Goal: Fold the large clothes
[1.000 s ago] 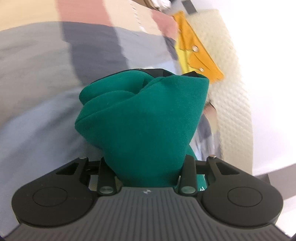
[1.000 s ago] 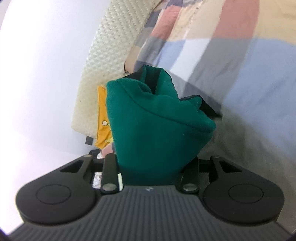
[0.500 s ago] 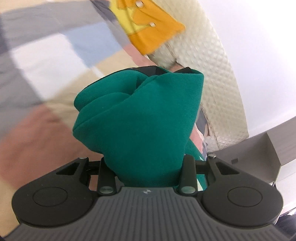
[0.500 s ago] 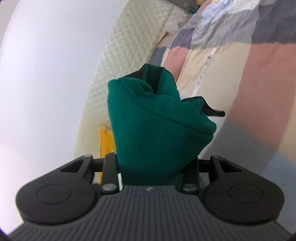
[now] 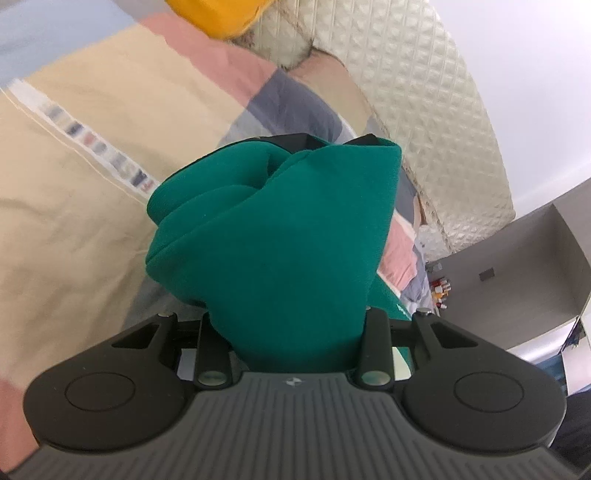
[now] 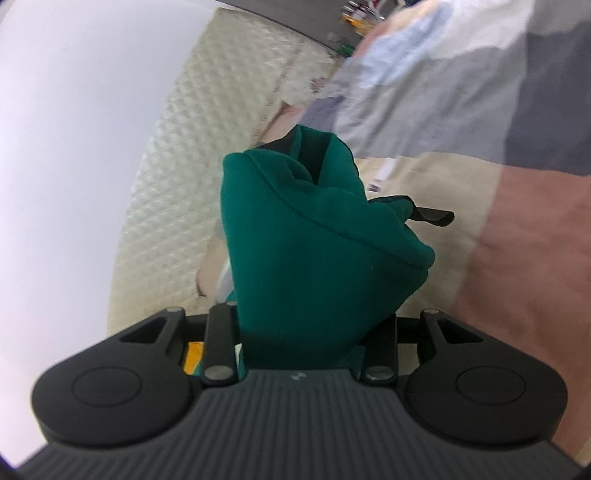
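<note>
My left claw (image 5: 291,236) is clamped on a bunched fold of the green garment (image 5: 273,236), held above the patchwork bedspread (image 5: 74,192). My right claw (image 6: 314,236) grips another bunch of it (image 6: 306,251), near the quilted cream headboard (image 6: 173,166). An orange cloth (image 5: 218,14) lies by the headboard.

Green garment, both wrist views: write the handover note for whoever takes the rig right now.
Left hand-held gripper: shut on a bunched fold of the green garment.
Right hand-held gripper: shut on another bunch of it.
Both bunches are held above the patchwork bedspread, near the quilted headboard.
Done: garment gripped at two points.
Left: lay it flat on the bedspread and fold; no flat fold is visible yet.
</note>
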A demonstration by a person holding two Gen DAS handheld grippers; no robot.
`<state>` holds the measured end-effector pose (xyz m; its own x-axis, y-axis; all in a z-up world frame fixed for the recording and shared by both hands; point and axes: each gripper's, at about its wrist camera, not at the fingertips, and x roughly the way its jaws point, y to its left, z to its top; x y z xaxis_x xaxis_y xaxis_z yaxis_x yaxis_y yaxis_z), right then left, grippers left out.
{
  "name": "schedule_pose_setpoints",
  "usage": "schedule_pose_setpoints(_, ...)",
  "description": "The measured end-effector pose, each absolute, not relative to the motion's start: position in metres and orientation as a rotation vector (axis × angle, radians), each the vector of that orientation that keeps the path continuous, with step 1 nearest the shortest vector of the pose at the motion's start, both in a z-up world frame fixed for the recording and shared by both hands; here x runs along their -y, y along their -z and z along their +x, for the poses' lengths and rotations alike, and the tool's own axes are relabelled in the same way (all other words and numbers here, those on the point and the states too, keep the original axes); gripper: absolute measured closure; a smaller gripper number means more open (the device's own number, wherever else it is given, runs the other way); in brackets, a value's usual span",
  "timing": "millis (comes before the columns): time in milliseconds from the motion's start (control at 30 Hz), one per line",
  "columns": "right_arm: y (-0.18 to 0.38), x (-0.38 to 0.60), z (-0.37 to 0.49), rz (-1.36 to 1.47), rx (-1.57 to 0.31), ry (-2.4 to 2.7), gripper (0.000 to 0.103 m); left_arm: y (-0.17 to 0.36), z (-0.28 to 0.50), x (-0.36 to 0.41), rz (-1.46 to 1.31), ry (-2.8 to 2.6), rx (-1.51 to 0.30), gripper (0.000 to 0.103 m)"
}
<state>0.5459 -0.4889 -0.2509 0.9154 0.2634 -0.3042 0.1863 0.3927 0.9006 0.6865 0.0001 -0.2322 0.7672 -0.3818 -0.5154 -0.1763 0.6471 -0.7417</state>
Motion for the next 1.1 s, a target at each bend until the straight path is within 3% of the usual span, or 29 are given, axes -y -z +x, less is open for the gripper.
schedule_pose_setpoints(300, 0.304, 0.497, 0.512, 1.18, -0.509, -0.118, 0.059, 0.272, 0.685, -0.003, -0.738, 0.202, -0.714, 0.062)
schedule_pose_setpoints(533, 0.346, 0.502, 0.491, 1.254, -0.541, -0.103, 0.05, 0.296, 0.666, -0.013, -0.788, 0.223, -0.729, 0.048)
schedule_pose_setpoints(700, 0.334, 0.495, 0.493, 1.228, -0.563, -0.058, 0.046, 0.301, 0.662, -0.023, -0.841, 0.232, -0.762, 0.043)
schedule_pose_setpoints(867, 0.312, 0.491, 0.486, 1.191, -0.662, 0.025, 0.038, 0.29, 0.652, -0.027, -0.815, 0.202, -0.821, 0.031)
schedule_pose_setpoints(1100, 0.267, 0.48, 0.452, 1.024, -0.77, 0.111, 0.038, 0.24, 0.626, -0.03, -0.652, 0.146, -0.887, 0.03)
